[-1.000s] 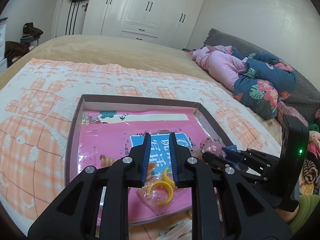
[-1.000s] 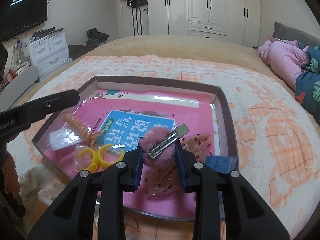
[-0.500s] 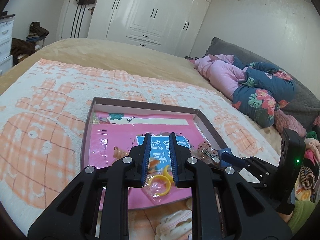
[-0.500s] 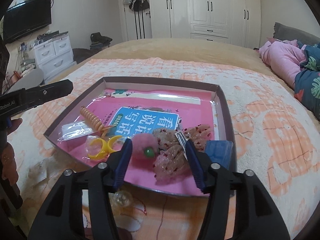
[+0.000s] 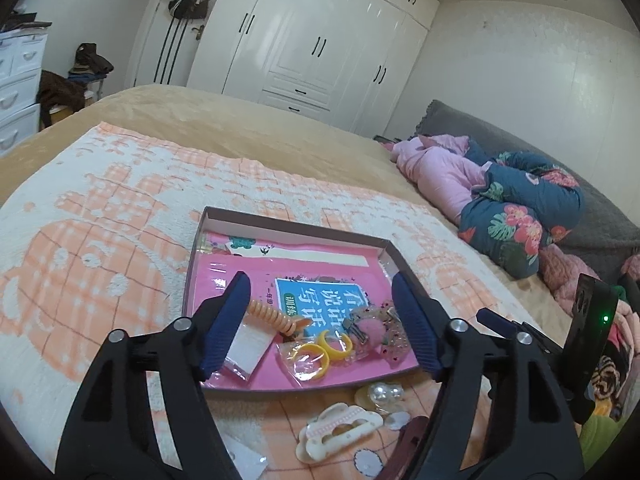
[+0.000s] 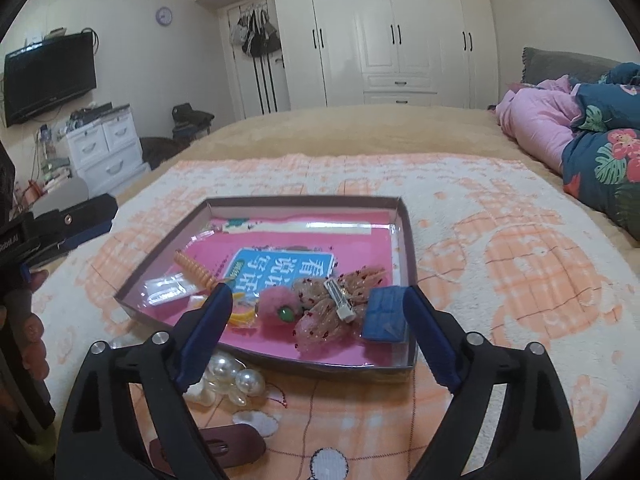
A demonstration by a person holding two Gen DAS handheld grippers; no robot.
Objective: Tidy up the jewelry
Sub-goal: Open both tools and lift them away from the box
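Note:
A shallow brown box [image 6: 405, 216] with a pink book inside lies on the bed; it also shows in the left wrist view [image 5: 280, 227]. In it lie a pink pompom clip [image 6: 278, 306], a sequined bow clip [image 6: 336, 300], yellow rings [image 5: 320, 350], an orange spiral tie [image 6: 196, 272] and a blue block [image 6: 385, 317]. My left gripper [image 5: 320, 328] is open and empty, above the box's near edge. My right gripper [image 6: 316, 340] is open and empty, above the box's near edge. A pearl clip [image 6: 228, 380], a white claw clip [image 5: 340, 432] and a dark brown clip [image 6: 224, 448] lie on the blanket before the box.
The orange and white blanket [image 6: 520, 280] covers the bed. Folded pink and floral bedding [image 5: 500, 200] lies at the right. White wardrobes [image 6: 384, 32] stand behind. White drawers [image 6: 104, 148] and a TV [image 6: 48, 76] are at the left.
My right gripper let go of the pink pompom clip in the box, opened wide and drew back. My left gripper opened from shut and drew back too.

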